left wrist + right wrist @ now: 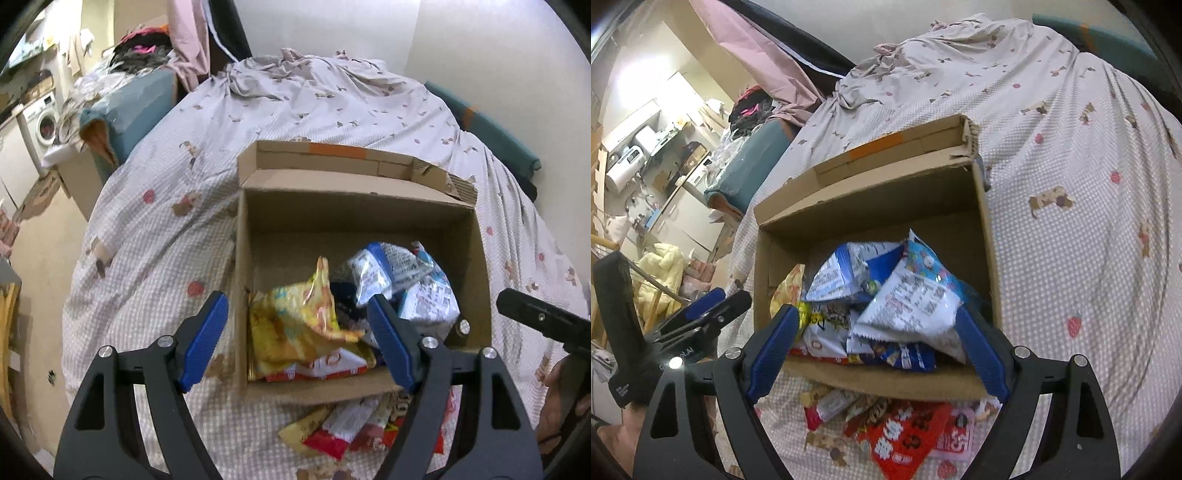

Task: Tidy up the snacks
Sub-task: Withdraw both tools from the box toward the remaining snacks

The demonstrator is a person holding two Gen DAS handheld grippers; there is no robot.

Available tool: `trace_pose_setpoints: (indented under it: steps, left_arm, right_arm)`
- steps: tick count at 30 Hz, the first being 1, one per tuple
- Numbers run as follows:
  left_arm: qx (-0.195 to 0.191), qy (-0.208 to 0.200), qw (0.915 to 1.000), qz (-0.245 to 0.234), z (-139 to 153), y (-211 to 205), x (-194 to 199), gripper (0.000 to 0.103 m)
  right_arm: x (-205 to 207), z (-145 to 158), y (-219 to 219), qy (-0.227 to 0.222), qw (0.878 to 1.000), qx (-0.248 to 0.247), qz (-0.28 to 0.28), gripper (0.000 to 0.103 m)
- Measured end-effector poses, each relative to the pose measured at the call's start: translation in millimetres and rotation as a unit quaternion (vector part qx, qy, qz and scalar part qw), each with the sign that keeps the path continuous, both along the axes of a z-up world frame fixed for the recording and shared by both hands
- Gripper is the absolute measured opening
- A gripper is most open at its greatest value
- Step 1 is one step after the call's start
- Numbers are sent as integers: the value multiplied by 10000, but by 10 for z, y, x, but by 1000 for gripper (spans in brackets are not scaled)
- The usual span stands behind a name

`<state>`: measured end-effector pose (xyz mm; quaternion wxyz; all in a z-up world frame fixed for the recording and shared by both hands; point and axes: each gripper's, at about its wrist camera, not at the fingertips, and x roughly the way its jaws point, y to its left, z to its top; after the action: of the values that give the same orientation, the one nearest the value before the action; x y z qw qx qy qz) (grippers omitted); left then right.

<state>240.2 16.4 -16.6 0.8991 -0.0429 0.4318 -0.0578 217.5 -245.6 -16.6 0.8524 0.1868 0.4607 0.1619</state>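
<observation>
An open cardboard box [480, 258] stands on the bed and also shows in the right wrist view [986, 236]. In it lie a yellow snack bag [295, 325], blue-and-white snack bags [410, 273] and a white bag with printed text [912, 306]. More snack packets [354, 428] lie on the sheet in front of the box, among them a red packet [908, 439]. My left gripper [297, 325] is open and empty above the box's near left corner. My right gripper [875, 332] is open and empty above the box's near edge.
The bed carries a checked sheet [155, 229] with small animal prints, crumpled at the far end. A teal chair piled with clothes [133, 99] stands left of the bed. A washing machine [40, 122] is at far left. A white wall runs behind.
</observation>
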Motion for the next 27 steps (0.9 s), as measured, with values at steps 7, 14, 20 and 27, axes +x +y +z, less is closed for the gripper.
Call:
trace_pose_setpoints:
  steps: [7, 14, 20, 27]
  left_arm:
    - [-148, 80, 9998, 81, 10, 119, -229, 80]
    - [-108, 72, 9996, 242, -9, 211, -505, 84]
    - [16, 27, 9999, 125, 4, 161, -725, 84]
    - [121, 65, 9999, -72, -26, 31, -928, 84]
  right_arm:
    - [-299, 23, -28, 64, 9999, -71, -48, 89]
    - [-597, 97, -64, -35, 10000, 25, -89, 89]
    - [-788, 81, -86, 8, 9999, 20, -122, 89]
    - [-960, 21, -139, 179, 9994, 214, -224, 89]
